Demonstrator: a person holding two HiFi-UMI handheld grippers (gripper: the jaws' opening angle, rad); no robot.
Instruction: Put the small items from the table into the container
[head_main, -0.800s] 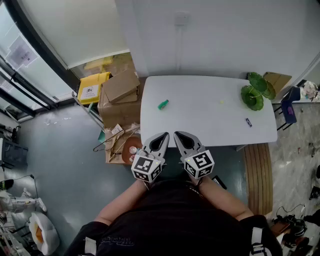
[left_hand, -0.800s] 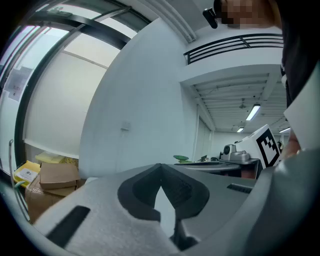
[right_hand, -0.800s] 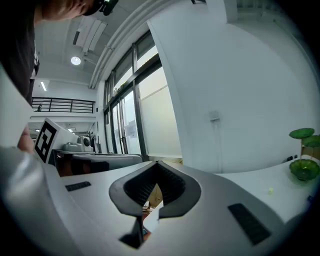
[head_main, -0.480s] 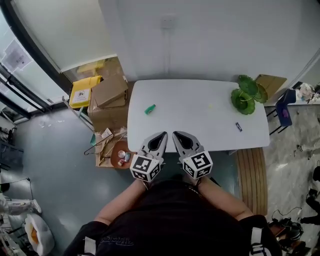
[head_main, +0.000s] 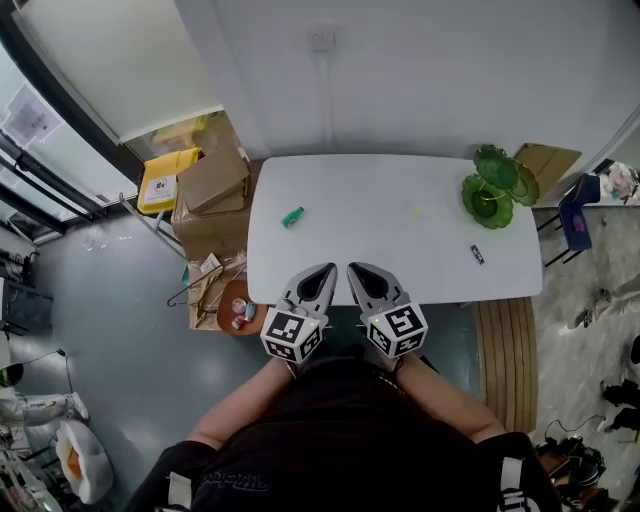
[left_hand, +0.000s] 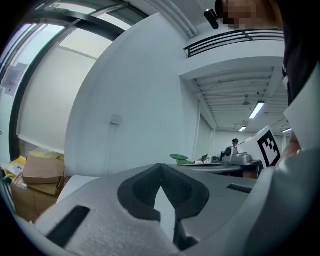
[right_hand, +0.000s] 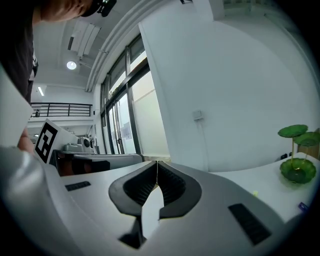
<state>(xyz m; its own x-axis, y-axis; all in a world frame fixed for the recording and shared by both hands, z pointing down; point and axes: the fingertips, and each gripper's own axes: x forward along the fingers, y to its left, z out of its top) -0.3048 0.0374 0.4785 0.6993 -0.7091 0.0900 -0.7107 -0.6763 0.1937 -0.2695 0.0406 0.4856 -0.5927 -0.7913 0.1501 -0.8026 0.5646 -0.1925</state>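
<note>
**Both tools closed and empty, small items lie on the worktop**

The left tool (head_main: 318, 284) and the right tool (head_main: 367, 281) are held side by side at the near edge of the worktop (head_main: 350, 190), close to the person's body. Each has its jaws pressed together with nothing between them, so I judge that no pick has begun. The jaws are grey and matte, with dark ribbed pads inside.

The worktop is white and smooth, with rounded corners. Three small items lie on it, well apart:
- a green piece (head_main: 292, 216) at the left
- a pale yellow speck (head_main: 418, 212) near the middle
- a short dark bar (head_main: 477, 254) at the right

The green dish (head_main: 486, 203) is glossy and leaf-shaped and stands at the far right corner. It is probably the container. The dark bar is the nearest item to it, and the green piece is the farthest.
</note>
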